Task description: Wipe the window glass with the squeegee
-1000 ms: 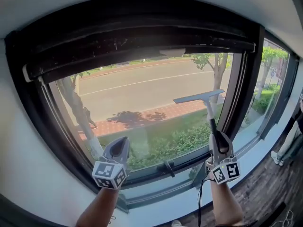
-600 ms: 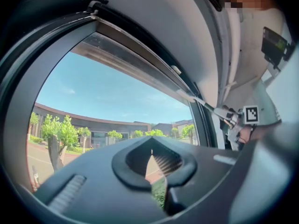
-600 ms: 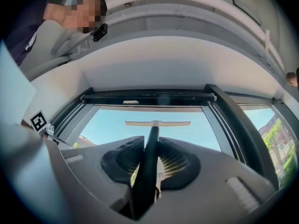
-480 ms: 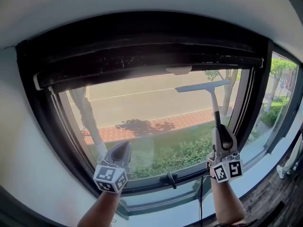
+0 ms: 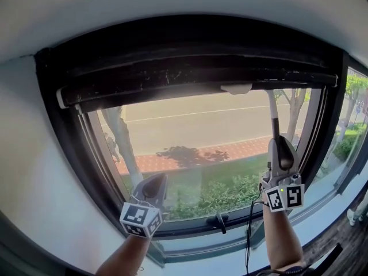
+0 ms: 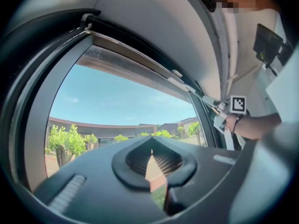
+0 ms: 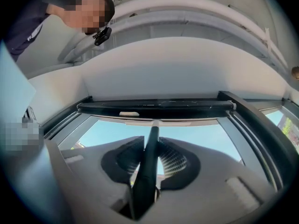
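Note:
The squeegee (image 5: 272, 117) stands upright against the window glass (image 5: 195, 134), its dark handle (image 7: 149, 148) clamped between the pads of my right gripper (image 5: 280, 149). In the right gripper view my right gripper (image 7: 149, 158) looks up along the handle to the pale blade (image 7: 159, 123), which lies along the top edge of the pane just under the black upper frame (image 5: 195, 73). My left gripper (image 5: 156, 184) hovers low at the pane's left, shut and holding nothing; its pads (image 6: 164, 158) meet in front of the glass.
A black window handle (image 5: 221, 220) sticks out of the lower frame between the two arms. A small white piece (image 5: 236, 88) sits on the upper frame left of the blade. A dark cable (image 5: 250, 229) hangs beside my right forearm. Another pane (image 5: 352, 117) continues right.
The right gripper has pushed the squeegee up the glass, from mid-pane to the top edge. The left gripper has stayed low at the left.

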`<state>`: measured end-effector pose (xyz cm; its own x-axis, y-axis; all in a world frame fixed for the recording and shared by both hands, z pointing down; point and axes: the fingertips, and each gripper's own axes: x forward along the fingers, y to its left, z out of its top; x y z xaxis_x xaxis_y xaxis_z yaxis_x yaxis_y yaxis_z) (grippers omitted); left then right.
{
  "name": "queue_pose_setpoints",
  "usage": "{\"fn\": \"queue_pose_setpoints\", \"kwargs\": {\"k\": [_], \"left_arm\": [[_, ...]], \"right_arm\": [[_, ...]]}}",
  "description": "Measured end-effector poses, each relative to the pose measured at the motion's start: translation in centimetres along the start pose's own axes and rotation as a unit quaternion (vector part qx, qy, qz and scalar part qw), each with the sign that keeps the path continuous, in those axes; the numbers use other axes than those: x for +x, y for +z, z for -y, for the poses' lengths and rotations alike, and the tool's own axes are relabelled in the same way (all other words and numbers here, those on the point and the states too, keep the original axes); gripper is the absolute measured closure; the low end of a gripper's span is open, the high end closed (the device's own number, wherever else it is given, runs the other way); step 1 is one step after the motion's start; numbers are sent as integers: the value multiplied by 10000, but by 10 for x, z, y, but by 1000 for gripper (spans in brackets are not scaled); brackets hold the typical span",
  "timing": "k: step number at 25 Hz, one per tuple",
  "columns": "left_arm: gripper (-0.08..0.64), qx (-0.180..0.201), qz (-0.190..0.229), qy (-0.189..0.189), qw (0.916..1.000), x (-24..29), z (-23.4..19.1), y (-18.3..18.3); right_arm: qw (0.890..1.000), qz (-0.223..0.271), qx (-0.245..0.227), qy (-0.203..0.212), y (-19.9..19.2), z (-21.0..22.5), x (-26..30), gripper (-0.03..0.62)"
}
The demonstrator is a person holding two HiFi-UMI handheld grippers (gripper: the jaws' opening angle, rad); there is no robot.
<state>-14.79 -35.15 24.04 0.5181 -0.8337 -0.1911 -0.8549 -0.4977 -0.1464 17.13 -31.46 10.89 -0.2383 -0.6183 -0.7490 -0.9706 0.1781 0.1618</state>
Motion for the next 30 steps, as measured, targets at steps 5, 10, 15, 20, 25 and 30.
{"fn": "queue_pose_setpoints", "kwargs": {"k": [5,10,15,20,25,30], "left_arm": [[555,-38,43,-69,10000,-5,-8,8],[555,-138,108,-52,9998,-14,-17,8],[555,-169,121,-60,9998,-17,-17,9],[555,-113,65,-163,9998,-18,-5,11],[555,-106,-30,-228,9997,-19,3,7],[555,-123,-136,-205,9996,-24,3,1]], "right_arm": [[9998,49,-185,-26,4,-13,22,491],[10000,-34,-72,27,-1,-23,37,491],[9998,-182,-41,7,-3,-24,32,490],[9994,-328,49,-24,-11,-21,17,491],[9988,-468,142,-46,-21,-21,1,490],[9983,-557,176,-32,-30,-23,-12,491]]}}
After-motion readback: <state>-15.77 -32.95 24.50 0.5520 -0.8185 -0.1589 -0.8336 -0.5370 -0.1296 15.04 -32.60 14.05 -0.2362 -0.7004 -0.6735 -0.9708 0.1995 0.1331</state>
